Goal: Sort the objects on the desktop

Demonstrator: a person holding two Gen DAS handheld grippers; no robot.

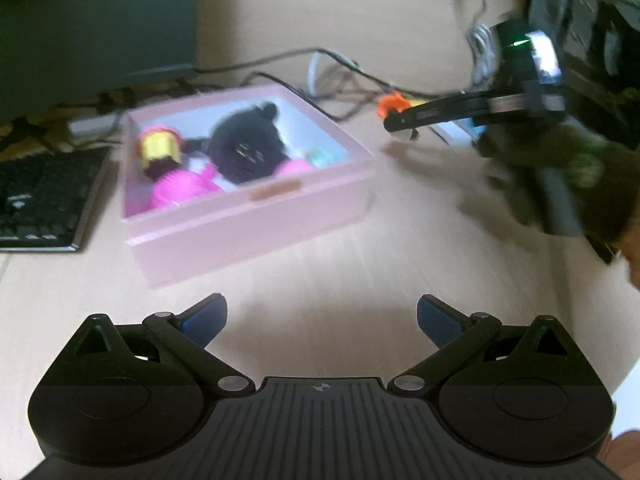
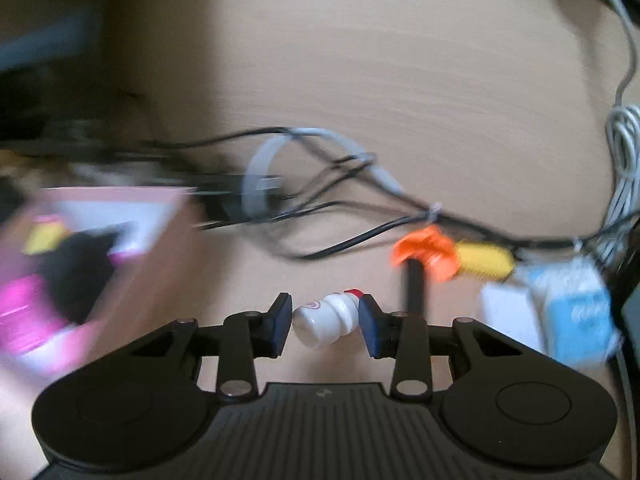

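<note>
A pink open box (image 1: 240, 228) sits on the desk ahead of my left gripper (image 1: 322, 320), which is open with nothing between its blue pads. Inside the box lie a black plush toy (image 1: 244, 148) and a pink and yellow toy (image 1: 164, 160). In the right wrist view my right gripper (image 2: 325, 322) is shut on a small white bottle (image 2: 324, 320) with a red cap, a pad at each end. The pink box (image 2: 152, 264) is blurred at its left. From the left wrist view the right gripper (image 1: 400, 124) hangs beyond the box's right corner.
An orange and yellow toy (image 2: 440, 256) with a black stick lies among tangled cables (image 2: 320, 184). A blue and white packet (image 2: 560, 312) is at the right. A black keyboard (image 1: 40, 196) lies left of the box. Dark equipment (image 1: 592, 40) stands at the far right.
</note>
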